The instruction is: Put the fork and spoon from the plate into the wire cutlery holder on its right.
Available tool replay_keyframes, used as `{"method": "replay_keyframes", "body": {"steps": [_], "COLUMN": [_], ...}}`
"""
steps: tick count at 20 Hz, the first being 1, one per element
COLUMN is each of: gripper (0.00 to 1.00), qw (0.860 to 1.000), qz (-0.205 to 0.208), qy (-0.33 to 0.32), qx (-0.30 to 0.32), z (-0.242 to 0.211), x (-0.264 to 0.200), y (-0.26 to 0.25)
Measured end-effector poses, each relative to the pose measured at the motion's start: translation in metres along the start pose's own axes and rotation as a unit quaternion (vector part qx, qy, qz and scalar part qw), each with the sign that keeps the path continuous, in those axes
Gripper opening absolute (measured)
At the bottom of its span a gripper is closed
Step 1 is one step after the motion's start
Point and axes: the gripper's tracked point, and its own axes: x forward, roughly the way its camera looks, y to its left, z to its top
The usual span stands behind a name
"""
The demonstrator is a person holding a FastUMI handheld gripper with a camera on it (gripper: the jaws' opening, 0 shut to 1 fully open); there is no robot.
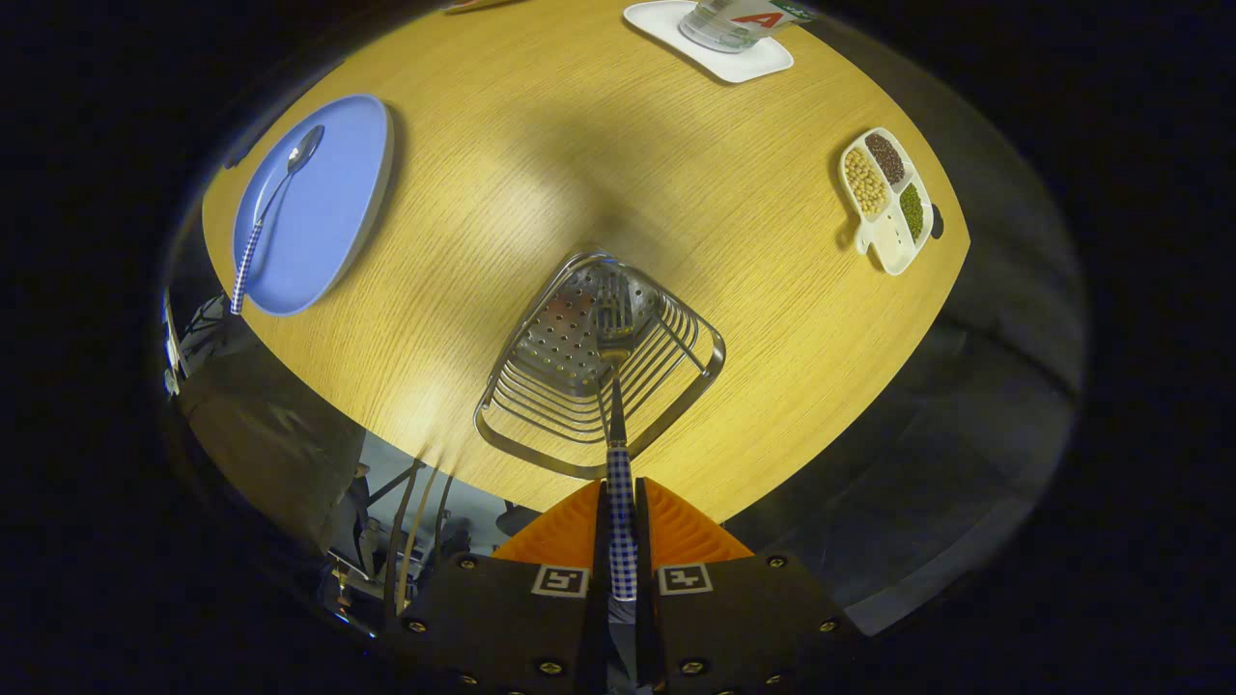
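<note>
**Fork going into the holder, spoon waiting on the plate**

You are holding the gripper (621, 526) above the wire cutlery holder (599, 362), its two fingers closed tight on the checked handle of the fork (619, 386). The fork is pointing straight ahead of the fingers, tines down inside the holder's rim, over the perforated metal base; whether the tines are touching that base cannot be told. You are about halfway through the job by the look of it: the fork is in place above its slot but not yet released, so letting go is the step in hand. The spoon (270, 214) is lying on the blue plate (338, 208), well apart from the holder, bowl toward the far rim and checked handle overhanging the near edge. It is waiting for its own trip. Beyond the holder, a divided dish of beans (888, 198) and a white tray (715, 43) are sitting on the wooden table (579, 145).
</note>
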Motion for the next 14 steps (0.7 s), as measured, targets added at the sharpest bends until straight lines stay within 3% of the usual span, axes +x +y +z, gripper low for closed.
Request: {"method": "replay_keyframes", "body": {"steps": [4, 10, 14], "gripper": [0.24, 0.24, 0.24], "qw": [1.000, 0.996, 0.990], "qz": [0.002, -0.039, -0.030], "qy": [-0.013, -0.067, -0.110], "qx": [0.020, 0.051, 0.077], "z": [-0.007, -0.023, -0.033], "x": [-0.013, -0.049, -0.076], "y": [-0.003, -0.012, 0.010]}}
